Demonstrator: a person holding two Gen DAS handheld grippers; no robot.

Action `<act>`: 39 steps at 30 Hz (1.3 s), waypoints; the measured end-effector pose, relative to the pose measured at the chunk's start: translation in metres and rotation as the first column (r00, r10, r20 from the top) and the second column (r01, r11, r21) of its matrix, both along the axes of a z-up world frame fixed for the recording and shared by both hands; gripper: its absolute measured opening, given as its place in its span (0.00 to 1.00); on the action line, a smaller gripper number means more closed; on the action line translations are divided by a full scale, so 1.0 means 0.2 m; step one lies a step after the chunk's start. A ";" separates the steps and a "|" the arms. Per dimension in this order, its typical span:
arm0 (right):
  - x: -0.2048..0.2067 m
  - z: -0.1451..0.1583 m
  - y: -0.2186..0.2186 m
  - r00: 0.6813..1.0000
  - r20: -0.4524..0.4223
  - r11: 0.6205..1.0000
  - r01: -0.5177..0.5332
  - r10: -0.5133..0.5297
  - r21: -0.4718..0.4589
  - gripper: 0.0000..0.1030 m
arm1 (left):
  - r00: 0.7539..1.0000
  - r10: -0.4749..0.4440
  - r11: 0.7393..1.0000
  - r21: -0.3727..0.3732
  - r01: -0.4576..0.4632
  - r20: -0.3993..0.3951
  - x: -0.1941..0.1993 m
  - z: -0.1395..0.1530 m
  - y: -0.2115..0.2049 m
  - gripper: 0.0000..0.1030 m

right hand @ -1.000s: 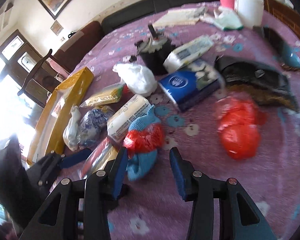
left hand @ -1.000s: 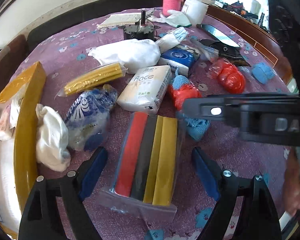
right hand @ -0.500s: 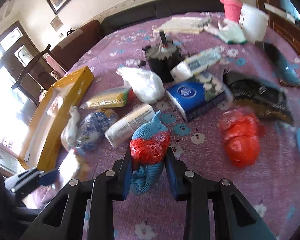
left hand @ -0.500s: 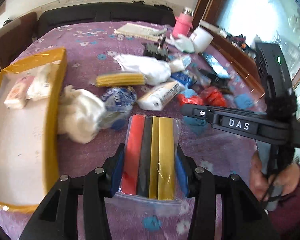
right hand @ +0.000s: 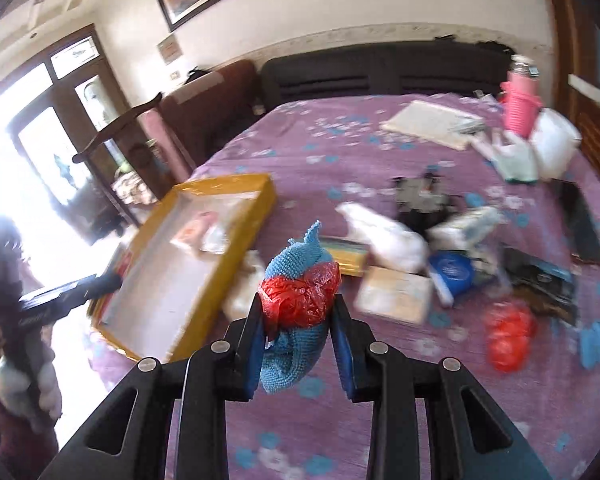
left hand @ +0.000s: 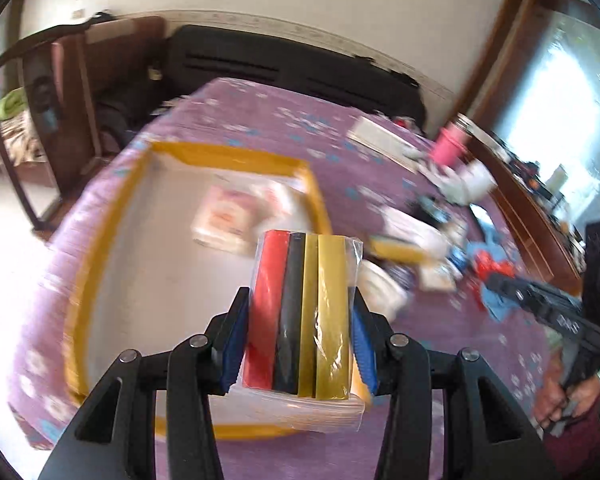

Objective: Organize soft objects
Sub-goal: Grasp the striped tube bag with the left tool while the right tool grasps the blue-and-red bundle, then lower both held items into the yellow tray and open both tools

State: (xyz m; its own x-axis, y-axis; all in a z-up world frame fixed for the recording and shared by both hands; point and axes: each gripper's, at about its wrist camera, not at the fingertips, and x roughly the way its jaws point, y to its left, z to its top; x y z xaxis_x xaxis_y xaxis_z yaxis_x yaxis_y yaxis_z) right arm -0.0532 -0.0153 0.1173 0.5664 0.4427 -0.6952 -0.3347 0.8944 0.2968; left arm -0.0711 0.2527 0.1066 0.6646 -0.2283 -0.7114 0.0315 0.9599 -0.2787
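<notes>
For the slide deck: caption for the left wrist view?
Left tool grips a bag of coloured strips above the yellow tray.

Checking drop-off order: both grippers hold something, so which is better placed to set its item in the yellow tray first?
Left. Its gripper already holds the striped packet over the tray; the right gripper, holding the knitted toy, looks short of it.
</notes>
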 end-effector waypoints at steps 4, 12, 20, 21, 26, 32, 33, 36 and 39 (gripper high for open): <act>0.08 -0.02 0.19 0.996 -0.047 0.997 -0.071 0.072 0.039 0.32 | 0.997 0.054 0.999 0.006 -0.054 -0.047 0.15 -0.04 0.18 0.44; 0.27 -0.15 0.67 0.968 -0.145 0.978 -0.207 0.206 0.004 0.33 | 0.983 0.132 0.991 0.002 -0.133 -0.127 0.54 -0.20 0.40 0.44; 0.45 -0.33 0.93 0.953 -0.223 0.971 -0.227 0.206 -0.073 0.33 | 0.970 0.198 0.980 0.028 -0.196 -0.144 0.74 -0.31 0.46 0.54; 0.48 -0.35 0.95 0.955 -0.220 0.973 -0.220 0.199 -0.076 0.35 | 0.970 0.197 0.980 0.016 -0.197 -0.140 0.74 -0.31 0.47 0.55; 0.54 -0.33 0.92 0.957 -0.227 0.980 -0.196 0.184 -0.033 0.45 | 0.974 0.207 0.978 -0.013 -0.209 -0.091 0.62 -0.24 0.48 0.71; 0.43 -0.12 0.60 0.990 -0.082 0.993 -0.115 0.112 -0.026 0.65 | 0.979 0.203 0.978 -0.054 -0.204 -0.024 0.32 -0.12 0.42 0.79; 0.42 -0.11 0.51 0.994 -0.072 0.996 -0.085 0.083 -0.036 0.65 | 0.981 0.193 0.979 -0.064 -0.193 -0.015 0.27 -0.11 0.40 0.79; 0.39 -0.15 0.31 0.996 -0.090 0.999 -0.015 0.011 -0.041 0.65 | 0.987 0.161 0.984 -0.074 -0.160 0.019 0.11 -0.09 0.30 0.83; 0.37 -0.25 0.21 0.989 -0.149 0.999 0.012 -0.018 -0.036 0.65 | 0.990 0.138 0.990 -0.047 -0.136 0.041 0.00 -0.10 0.19 0.83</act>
